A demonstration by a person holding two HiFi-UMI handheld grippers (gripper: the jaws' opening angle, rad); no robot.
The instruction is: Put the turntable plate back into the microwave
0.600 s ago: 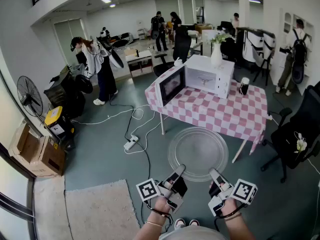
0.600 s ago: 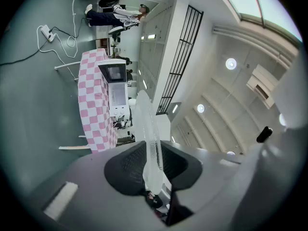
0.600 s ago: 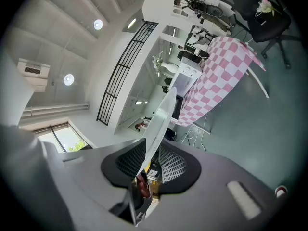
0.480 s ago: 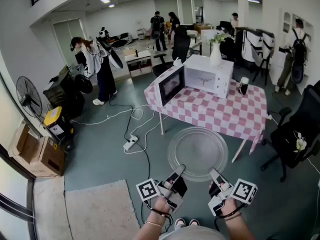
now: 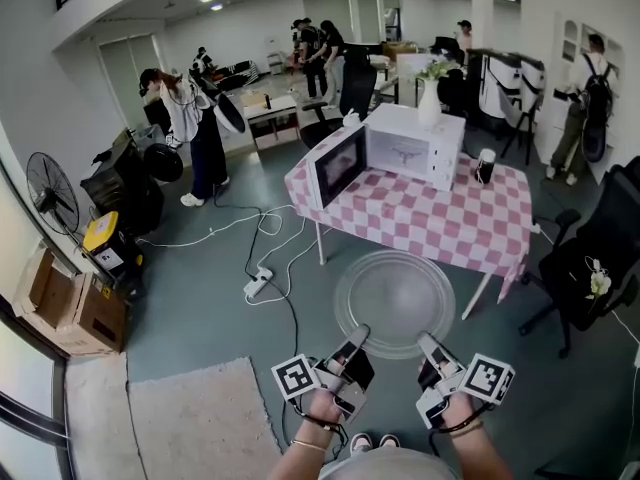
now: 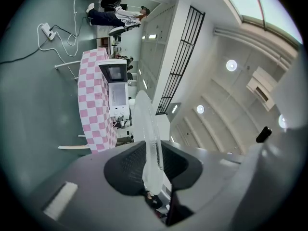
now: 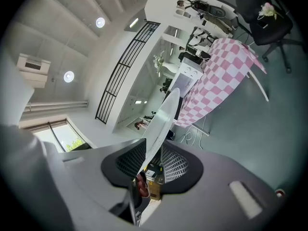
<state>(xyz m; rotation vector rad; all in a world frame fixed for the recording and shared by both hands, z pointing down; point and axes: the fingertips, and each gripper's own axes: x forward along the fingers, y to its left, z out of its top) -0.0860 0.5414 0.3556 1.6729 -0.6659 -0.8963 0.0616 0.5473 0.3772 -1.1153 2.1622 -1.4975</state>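
Left gripper (image 5: 357,340) — jaws closed on the near-left rim of the glass turntable plate (image 5: 395,298). The plate is held in the air above the floor, short of the checked table (image 5: 470,230). Right gripper (image 5: 428,345) — jaws clamped on the near-right rim. The microwave (image 5: 418,148) stands on the table, door open, well apart from the plate.

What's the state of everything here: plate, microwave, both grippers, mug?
turntable plate: held in the air, roughly level, short of the table.
microwave: on the checked table, door open.
left gripper: shut on the plate's near rim.
right gripper: shut on the plate's near rim.
mug: upright on the table.
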